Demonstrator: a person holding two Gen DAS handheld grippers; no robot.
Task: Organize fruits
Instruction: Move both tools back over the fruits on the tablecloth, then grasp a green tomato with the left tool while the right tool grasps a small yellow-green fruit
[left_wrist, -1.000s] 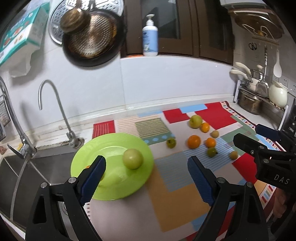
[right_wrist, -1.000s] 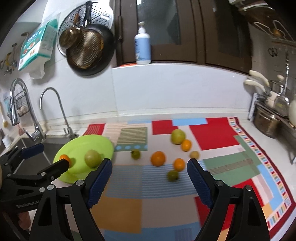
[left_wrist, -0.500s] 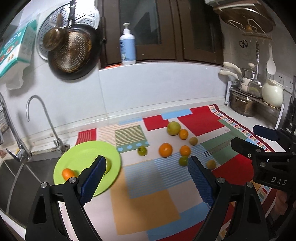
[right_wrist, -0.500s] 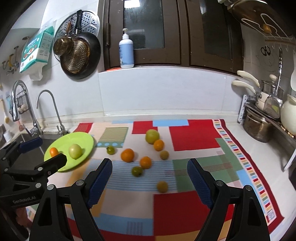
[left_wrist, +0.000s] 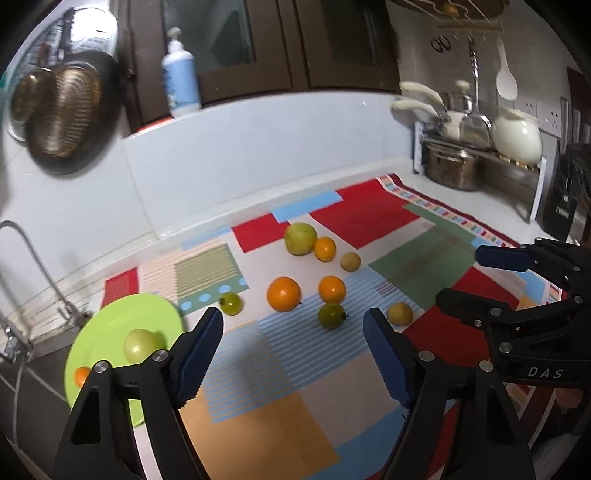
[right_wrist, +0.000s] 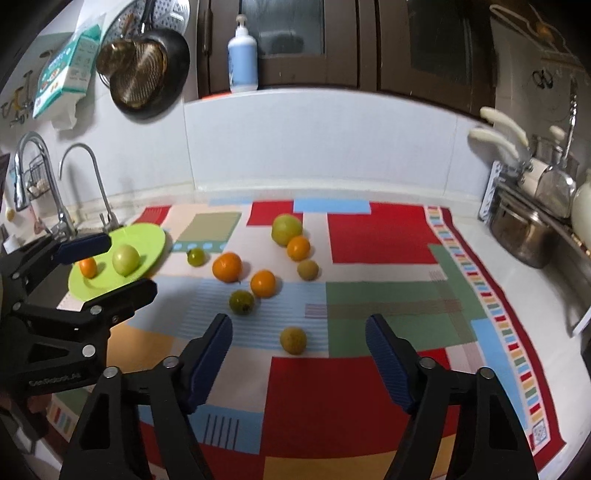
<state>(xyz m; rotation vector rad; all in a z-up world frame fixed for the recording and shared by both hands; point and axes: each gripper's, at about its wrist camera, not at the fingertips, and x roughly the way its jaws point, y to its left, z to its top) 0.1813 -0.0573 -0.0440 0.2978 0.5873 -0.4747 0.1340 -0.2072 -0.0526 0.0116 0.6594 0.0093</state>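
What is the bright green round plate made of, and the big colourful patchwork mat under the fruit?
The bright green round plate looks like plastic: a flat, even colour with a soft sheen and a thin rim, though glazed ceramic can't be ruled out. The colourful patchwork mat looks like woven cloth: matte, with printed or stitched stripes and blocks, lying flat on the counter.

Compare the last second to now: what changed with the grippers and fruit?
Both views have swung from the green plate toward the loose fruit on the patchwork mat. The left gripper and right gripper have just been closing part-way, with nothing between their jaws. No fruit moved: two pieces remain on the plate, eight on the mat.
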